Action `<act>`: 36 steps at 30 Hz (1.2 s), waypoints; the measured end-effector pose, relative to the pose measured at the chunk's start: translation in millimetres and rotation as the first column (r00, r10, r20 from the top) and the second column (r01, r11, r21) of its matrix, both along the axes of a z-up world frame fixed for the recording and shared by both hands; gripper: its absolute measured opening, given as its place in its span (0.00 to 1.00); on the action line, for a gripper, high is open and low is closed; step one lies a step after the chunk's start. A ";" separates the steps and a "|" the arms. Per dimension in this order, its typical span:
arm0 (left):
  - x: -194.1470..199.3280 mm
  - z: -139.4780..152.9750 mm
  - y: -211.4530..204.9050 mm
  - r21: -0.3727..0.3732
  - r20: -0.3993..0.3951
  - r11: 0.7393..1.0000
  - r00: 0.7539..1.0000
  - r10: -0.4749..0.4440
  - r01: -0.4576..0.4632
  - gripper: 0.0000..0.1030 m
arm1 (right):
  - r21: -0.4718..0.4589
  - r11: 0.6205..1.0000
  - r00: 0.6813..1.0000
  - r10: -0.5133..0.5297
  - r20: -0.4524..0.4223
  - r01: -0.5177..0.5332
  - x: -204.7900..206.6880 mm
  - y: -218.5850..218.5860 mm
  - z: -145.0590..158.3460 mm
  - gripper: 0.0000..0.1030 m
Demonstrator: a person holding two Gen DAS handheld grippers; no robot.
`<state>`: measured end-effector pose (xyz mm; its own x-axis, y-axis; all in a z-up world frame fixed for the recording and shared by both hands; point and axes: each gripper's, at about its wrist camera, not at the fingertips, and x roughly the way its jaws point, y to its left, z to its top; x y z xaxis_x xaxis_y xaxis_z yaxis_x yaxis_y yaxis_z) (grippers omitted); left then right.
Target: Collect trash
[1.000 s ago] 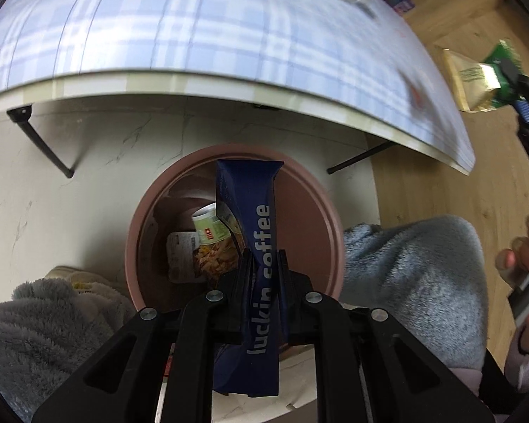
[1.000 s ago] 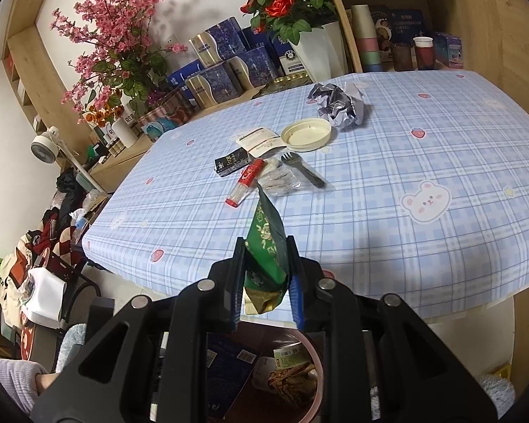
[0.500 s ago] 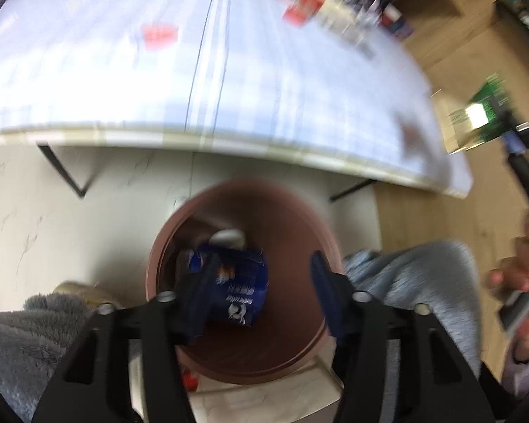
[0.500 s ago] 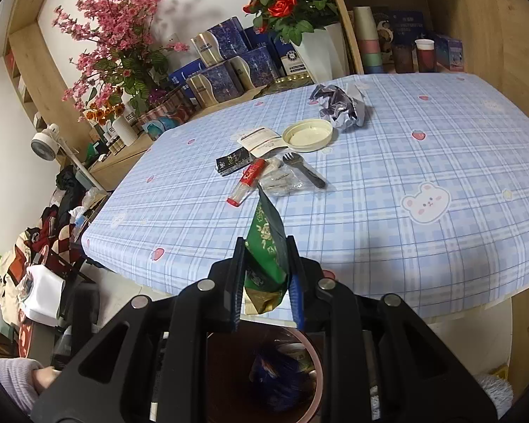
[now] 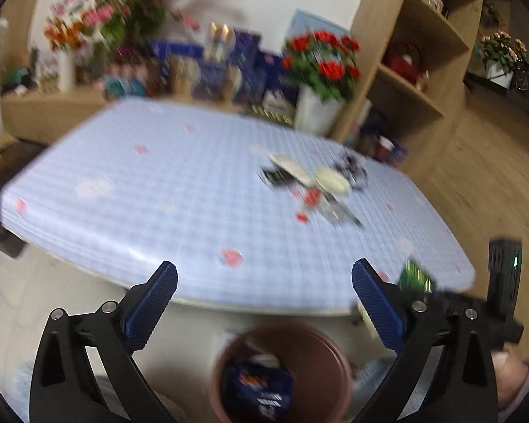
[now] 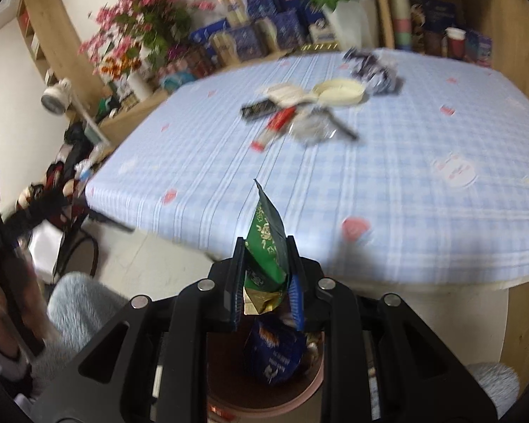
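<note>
1. Progress, done: a dark blue foil coffee packet (image 5: pixel 261 387) lay inside the round reddish-brown plastic bin (image 5: pixel 338 363) on the floor, just below the near edge of the table. Other scraps lay beneath it, too blurred for me to name.

2. Progress, in hand: my right gripper (image 6: pixel 266 275) was clamped on a green and gold foil snack pouch (image 6: pixel 268 243), which stood upright between the blue pads (image 6: pixel 296 303). The pouch hung directly over the bin mouth, so I judged it one release away from being collected.

3. Progress, left: a cluster of litter lay well apart from the bin, toward the far side of the blue checked tablecloth (image 6: pixel 388 190). It comprised a shallow cream round lid (image 6: pixel 338 93), a crumpled silver and dark wrapper (image 6: pixel 374 67), a red stick sachet (image 6: pixel 277 123), a small black flat packet (image 6: pixel 259 109), a white paper piece (image 6: pixel 285 91) and a clear crinkled film with a dark utensil (image 6: pixel 317 128). I judged the task under half done.

4. Pose, left: my left gripper (image 5: pixel 264 292) was empty, its fingers spread wide, held above the bin and pointing level across the table toward the litter cluster. Motion blur softened this view.

5. Pose, right: the right gripper was tilted slightly downward at the table's near edge, with the bin directly beneath its fingers.
</note>
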<state>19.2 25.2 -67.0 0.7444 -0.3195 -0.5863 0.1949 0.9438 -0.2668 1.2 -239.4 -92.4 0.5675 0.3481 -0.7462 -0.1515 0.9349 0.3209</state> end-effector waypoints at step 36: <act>-15.0 -5.8 33.5 0.091 0.102 0.983 0.983 0.149 -0.159 0.94 | -0.119 0.988 0.982 0.078 -0.175 -0.099 -7.7 54.4 -59.7 0.94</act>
<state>4.2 58.8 -72.8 0.8339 -0.1411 -0.5335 0.0651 0.9852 -0.1589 -6.5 -185.0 -152.1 0.4005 0.2876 -0.8700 -0.1893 0.9549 0.2286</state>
